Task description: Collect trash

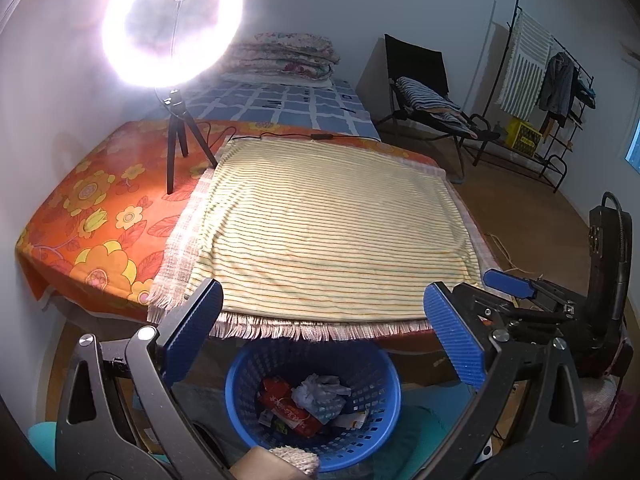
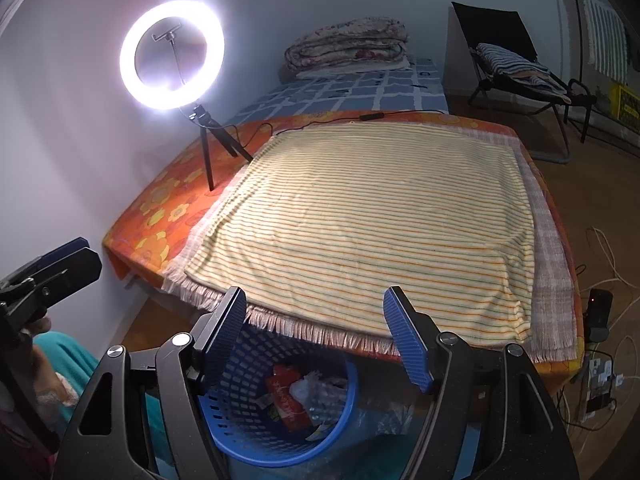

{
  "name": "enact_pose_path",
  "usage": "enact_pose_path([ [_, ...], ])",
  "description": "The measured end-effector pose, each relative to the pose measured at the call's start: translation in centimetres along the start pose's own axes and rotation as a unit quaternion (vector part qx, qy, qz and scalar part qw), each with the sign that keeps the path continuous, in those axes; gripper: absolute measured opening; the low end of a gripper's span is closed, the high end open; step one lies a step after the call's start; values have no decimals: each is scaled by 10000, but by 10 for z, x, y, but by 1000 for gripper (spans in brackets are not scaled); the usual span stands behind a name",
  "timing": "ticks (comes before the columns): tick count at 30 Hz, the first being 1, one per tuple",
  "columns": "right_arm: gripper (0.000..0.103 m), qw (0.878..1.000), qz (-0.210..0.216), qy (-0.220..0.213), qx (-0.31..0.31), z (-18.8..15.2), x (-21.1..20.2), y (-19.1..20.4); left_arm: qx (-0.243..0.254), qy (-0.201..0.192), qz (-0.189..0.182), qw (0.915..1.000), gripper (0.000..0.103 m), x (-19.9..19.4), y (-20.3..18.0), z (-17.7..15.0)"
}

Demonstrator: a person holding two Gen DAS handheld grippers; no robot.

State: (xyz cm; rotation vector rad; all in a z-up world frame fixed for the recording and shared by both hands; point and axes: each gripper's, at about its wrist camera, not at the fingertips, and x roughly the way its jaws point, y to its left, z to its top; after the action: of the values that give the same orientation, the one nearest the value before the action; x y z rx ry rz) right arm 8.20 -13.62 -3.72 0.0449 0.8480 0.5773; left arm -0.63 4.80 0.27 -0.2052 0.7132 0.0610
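A blue plastic basket (image 1: pixel 384 368) stands on the floor below the table's front edge, also in the right wrist view (image 2: pixel 240 424). It holds trash: a red wrapper (image 1: pixel 288 404), crumpled white plastic (image 1: pixel 320 390) and small scraps; the red wrapper (image 2: pixel 286 400) also shows from the right. My left gripper (image 1: pixel 322 338) is open and empty, above the basket. My right gripper (image 2: pixel 316 334) is open and empty, above the basket, and shows in the left wrist view (image 1: pixel 508 284) at the right. The left gripper shows in the right wrist view (image 2: pixel 52 268) at the left edge.
A striped yellow cloth (image 1: pixel 332 224) covers the table over an orange flowered sheet (image 1: pixel 100 208). A lit ring light on a tripod (image 1: pixel 176 128) stands at the back left. A bed with folded quilts (image 1: pixel 284 56), a black chair (image 1: pixel 432 96), a clothes rack (image 1: pixel 552 92) and floor cables (image 2: pixel 604 264) lie beyond.
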Motion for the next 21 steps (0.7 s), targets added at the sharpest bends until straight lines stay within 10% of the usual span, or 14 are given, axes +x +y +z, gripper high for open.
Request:
enact_pose_path([
  [21,71,10000,10,49,78,-1,5,-5,10,89,-33,10000,102,8,-2,-5],
])
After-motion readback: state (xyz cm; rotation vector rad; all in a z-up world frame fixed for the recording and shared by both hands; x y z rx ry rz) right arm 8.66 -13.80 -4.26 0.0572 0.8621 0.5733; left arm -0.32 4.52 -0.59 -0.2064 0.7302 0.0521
